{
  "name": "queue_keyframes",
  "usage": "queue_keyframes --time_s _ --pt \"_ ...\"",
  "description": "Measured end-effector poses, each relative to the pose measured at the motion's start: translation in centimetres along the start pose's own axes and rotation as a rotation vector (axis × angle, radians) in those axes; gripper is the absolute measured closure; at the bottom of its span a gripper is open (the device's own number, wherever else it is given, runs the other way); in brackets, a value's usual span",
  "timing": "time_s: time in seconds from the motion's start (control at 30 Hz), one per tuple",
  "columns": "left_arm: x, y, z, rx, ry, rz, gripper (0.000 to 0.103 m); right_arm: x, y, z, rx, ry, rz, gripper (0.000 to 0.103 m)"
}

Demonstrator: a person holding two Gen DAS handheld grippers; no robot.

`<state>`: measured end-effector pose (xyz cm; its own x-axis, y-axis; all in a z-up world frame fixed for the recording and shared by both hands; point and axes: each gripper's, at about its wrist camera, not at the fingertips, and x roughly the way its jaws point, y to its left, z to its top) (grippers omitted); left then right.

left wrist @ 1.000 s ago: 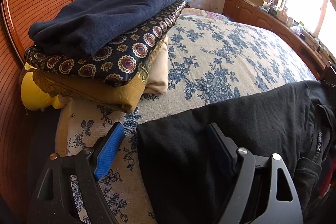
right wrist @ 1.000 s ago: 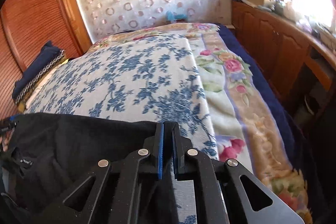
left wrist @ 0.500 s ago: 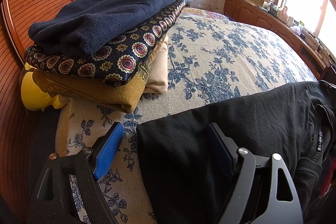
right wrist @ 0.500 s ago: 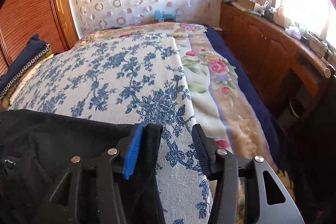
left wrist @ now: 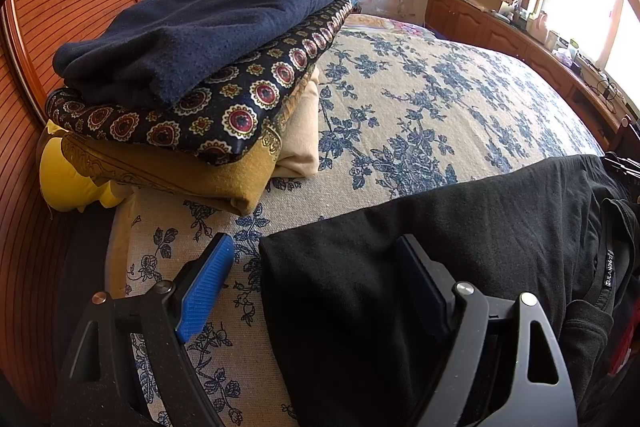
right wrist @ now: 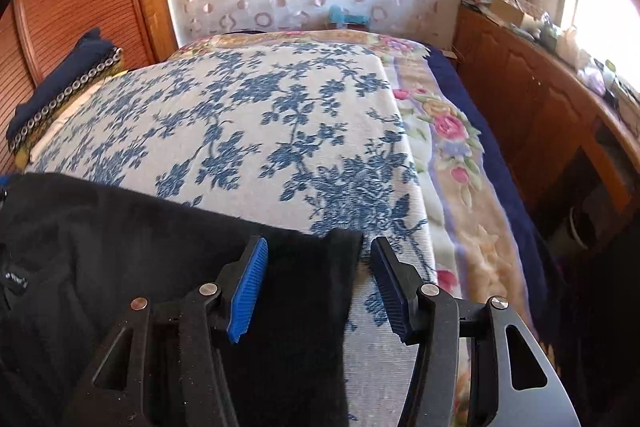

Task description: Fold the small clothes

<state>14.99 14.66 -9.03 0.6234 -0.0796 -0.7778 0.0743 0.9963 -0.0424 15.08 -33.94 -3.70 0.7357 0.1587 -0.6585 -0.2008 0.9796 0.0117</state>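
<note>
A black garment lies flat on the floral bedspread; it also shows in the right wrist view. My left gripper is open, its fingers either side of the garment's left corner. My right gripper is open, its blue pads either side of the garment's right corner, which lies loose between them. A collar with a label shows at the right in the left wrist view.
A stack of folded blankets with a navy one on top sits at the bed's left by a wooden wall; it also shows far left in the right wrist view. A wooden cabinet runs along the right under the window.
My right gripper was shut on the garment's right corner a second ago; it has opened and let the cloth go. The left gripper has stayed open and still.
</note>
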Motion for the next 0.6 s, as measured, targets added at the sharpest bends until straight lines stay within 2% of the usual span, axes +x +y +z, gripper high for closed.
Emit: queue_keyframes --time_s 0.17,0.4,0.47,0.5,0.53,0.6 --pt "-0.2 0.9 0.3 -0.014 0.011 -0.029 0.020 0.2 -0.3 -0.1 -0.006 -0.009 0.004 0.050" --pt "-0.1 1.5 0.3 0.003 0.017 -0.026 0.021 0.1 0.4 -0.4 -0.005 -0.015 0.003 0.050" --pt "-0.3 1.0 0.1 0.022 0.001 -0.044 0.032 0.1 0.5 -0.4 -0.006 -0.015 0.002 0.050" --pt "-0.5 0.9 0.0 0.028 -0.003 -0.050 0.040 0.1 0.5 -0.4 -0.008 -0.014 0.000 0.050" --pt "-0.6 0.6 -0.2 0.033 -0.008 -0.063 0.052 0.1 0.5 -0.4 -0.010 -0.013 -0.003 0.050" --pt "-0.9 0.1 -0.3 0.034 -0.011 -0.089 0.074 0.1 0.7 -0.4 -0.010 -0.014 -0.001 0.058"
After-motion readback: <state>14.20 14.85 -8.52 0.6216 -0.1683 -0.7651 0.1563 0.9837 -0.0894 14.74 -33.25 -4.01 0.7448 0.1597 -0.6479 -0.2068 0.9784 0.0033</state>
